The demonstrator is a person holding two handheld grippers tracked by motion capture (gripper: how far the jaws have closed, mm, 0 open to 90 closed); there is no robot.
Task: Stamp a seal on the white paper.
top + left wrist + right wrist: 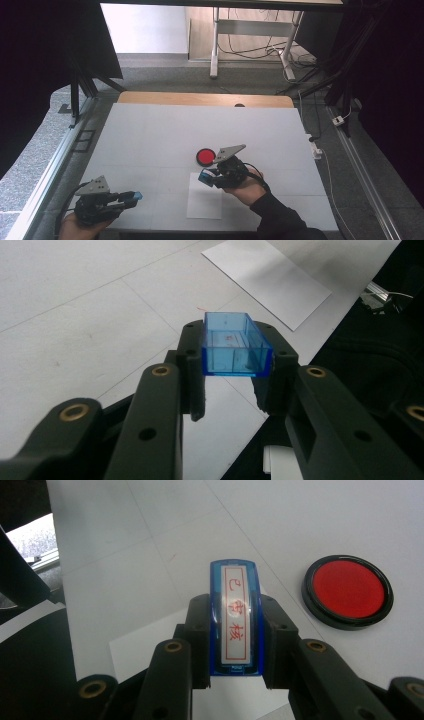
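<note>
left gripper (237,385): jaws hold a see-through blue plastic box-shaped cap (235,345) near the table's (150,135) front left corner | right gripper (235,645): jaws hold a blue stamp with a white label and red letters (235,617) over a white paper sheet (205,202) | round red ink pad (348,591): just beside

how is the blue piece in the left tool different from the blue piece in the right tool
The clear blue cover in the left tool is a hollow, see-through box; the blue stamp in the right tool is solid, with a white label in red characters. In the high view the cover is near the table's front left; the stamp is beside the red ink pad. Both are blue plastic, clamped between jaws.
</note>
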